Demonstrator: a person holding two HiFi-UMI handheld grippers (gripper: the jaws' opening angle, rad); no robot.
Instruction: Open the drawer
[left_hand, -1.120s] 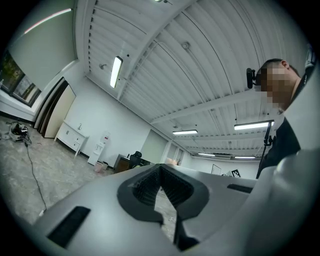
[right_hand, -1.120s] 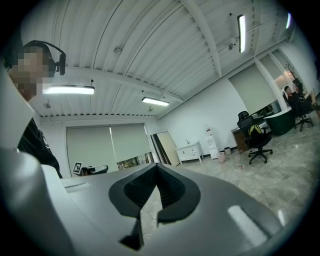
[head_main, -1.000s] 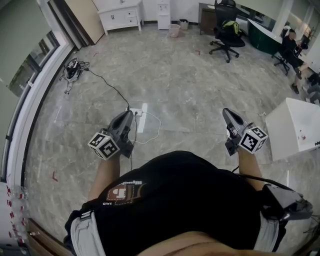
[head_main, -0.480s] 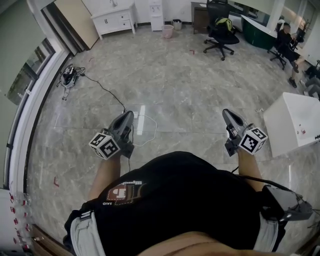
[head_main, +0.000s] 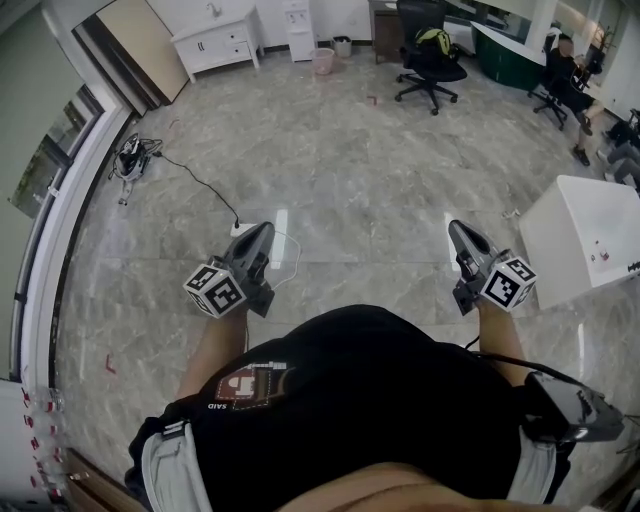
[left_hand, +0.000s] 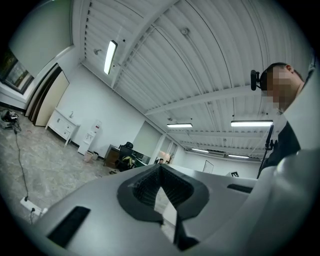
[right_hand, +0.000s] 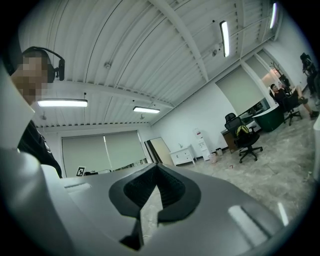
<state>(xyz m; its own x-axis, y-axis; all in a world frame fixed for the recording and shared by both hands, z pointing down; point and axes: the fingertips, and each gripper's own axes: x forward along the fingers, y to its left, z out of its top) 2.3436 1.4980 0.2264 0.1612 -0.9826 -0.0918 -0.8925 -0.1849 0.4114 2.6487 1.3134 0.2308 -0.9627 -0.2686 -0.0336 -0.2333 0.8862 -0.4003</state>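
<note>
A white cabinet with drawers (head_main: 215, 42) stands against the far wall at the top left of the head view, far from both grippers. It also shows small in the left gripper view as the cabinet (left_hand: 62, 127) and in the right gripper view as the cabinet (right_hand: 182, 156). My left gripper (head_main: 263, 229) is held level in front of the body, jaws together, nothing between them. My right gripper (head_main: 456, 227) is held the same way at the right, shut and empty. Both point over the grey marble floor.
A power strip (head_main: 243, 228) with a black cable lies on the floor by the left gripper's tip. A white table (head_main: 580, 235) stands at the right. Farther off are a black office chair (head_main: 425, 55), a pink bin (head_main: 323, 60), a water dispenser (head_main: 298, 18) and a seated person (head_main: 562, 75).
The floor and furniture have slid down the head view: I have moved forward toward the far wall. Both grippers keep their pose and stay shut.
</note>
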